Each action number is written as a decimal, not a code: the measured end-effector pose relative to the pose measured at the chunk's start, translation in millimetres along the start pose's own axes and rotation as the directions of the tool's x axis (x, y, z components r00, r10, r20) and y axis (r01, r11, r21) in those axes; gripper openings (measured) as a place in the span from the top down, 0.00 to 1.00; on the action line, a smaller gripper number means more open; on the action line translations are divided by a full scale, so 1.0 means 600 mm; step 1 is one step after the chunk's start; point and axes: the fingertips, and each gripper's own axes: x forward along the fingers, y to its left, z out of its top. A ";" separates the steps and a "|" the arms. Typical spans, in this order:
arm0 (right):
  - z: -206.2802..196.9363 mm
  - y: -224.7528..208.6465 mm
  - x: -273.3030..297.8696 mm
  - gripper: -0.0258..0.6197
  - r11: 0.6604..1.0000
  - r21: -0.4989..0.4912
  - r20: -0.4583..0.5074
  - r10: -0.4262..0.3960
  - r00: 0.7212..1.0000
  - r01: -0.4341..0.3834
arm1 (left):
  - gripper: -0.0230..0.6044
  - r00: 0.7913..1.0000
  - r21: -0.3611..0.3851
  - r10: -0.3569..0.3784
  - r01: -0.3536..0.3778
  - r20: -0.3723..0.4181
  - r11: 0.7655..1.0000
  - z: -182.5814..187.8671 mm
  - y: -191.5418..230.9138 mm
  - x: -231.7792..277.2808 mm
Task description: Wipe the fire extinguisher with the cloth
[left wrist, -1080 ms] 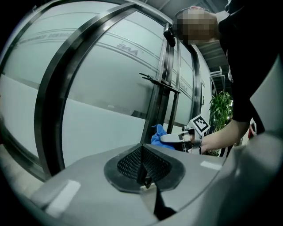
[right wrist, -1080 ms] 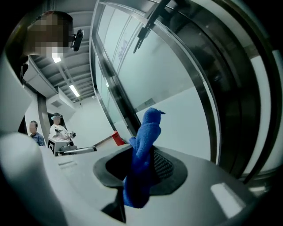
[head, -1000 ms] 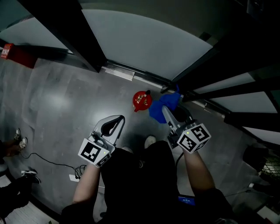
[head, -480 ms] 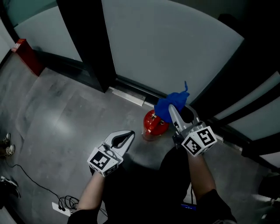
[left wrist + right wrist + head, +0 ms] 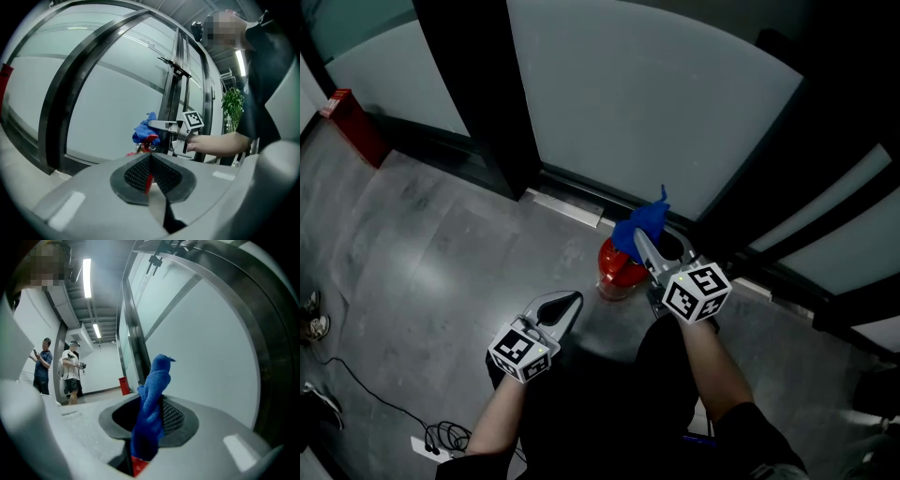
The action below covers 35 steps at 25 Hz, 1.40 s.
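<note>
A frosted glass wall in a dark metal frame fills the far side, and the grey floor runs from it to my feet. The red fire extinguisher stands on that floor at the foot of the wall, just ahead of me and slightly right of centre. My right gripper reaches out over its top, its two fingers pinching the blue cloth, which bunches up past the tips. The cloth hangs right over the extinguisher's head; I cannot tell whether it touches. My left gripper hovers nearer and to the left, apart from the extinguisher, its fingers pressed together on nothing. A red box stands against the wall far to the left, and a thin cable trails across the near left floor.
</note>
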 end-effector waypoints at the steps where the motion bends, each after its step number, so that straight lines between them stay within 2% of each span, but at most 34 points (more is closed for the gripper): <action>1: -0.003 0.012 -0.001 0.80 1.000 -0.005 -0.012 0.022 1.000 -0.022 | 0.95 1.000 0.003 -0.010 0.010 -0.006 1.000 -0.002 -0.005 0.000; 5: -0.010 0.048 -0.009 0.80 0.995 -0.018 -0.036 0.095 0.995 -0.096 | 0.95 1.000 0.016 -0.014 0.014 -0.010 1.000 -0.010 -0.004 0.005; 8: -0.010 0.072 -0.018 0.80 0.991 -0.008 -0.038 0.131 0.991 -0.131 | 0.95 1.000 0.008 -0.025 0.025 -0.008 1.000 -0.014 -0.007 0.009; 13: -0.001 0.106 -0.034 0.80 0.980 0.012 -0.035 0.197 0.980 -0.196 | 0.95 0.999 0.046 -0.050 0.050 -0.014 0.998 -0.010 -0.021 0.018; 16: 0.001 0.126 -0.045 0.80 0.976 0.015 -0.030 0.219 0.975 -0.218 | 0.95 0.999 0.044 -0.053 0.053 -0.013 0.998 -0.009 -0.021 0.017; 19: 0.004 0.154 -0.060 0.80 0.962 0.018 -0.034 0.273 0.961 -0.273 | 0.95 0.998 0.051 -0.066 0.066 -0.008 0.997 -0.004 -0.026 0.018; 22: 0.017 0.181 -0.075 0.80 0.947 -0.025 -0.020 0.319 0.947 -0.320 | 0.95 0.997 0.061 -0.074 0.074 0.001 0.995 -0.002 -0.028 0.021; 26: 0.055 0.160 -0.103 0.80 0.960 -0.092 0.043 0.268 0.962 -0.264 | 0.95 0.996 0.058 -0.089 0.089 -0.006 0.994 -0.007 -0.028 0.026; 31: 0.087 0.054 -0.139 0.80 0.991 -0.066 0.085 0.121 0.989 -0.116 | 0.95 0.995 0.072 -0.098 0.100 -0.025 0.992 -0.016 -0.028 0.037; 35: 0.071 -0.023 -0.149 0.80 0.999 -0.046 0.072 -0.007 0.997 0.010 | 0.95 0.995 0.073 -0.097 0.099 -0.026 0.992 -0.018 -0.023 0.043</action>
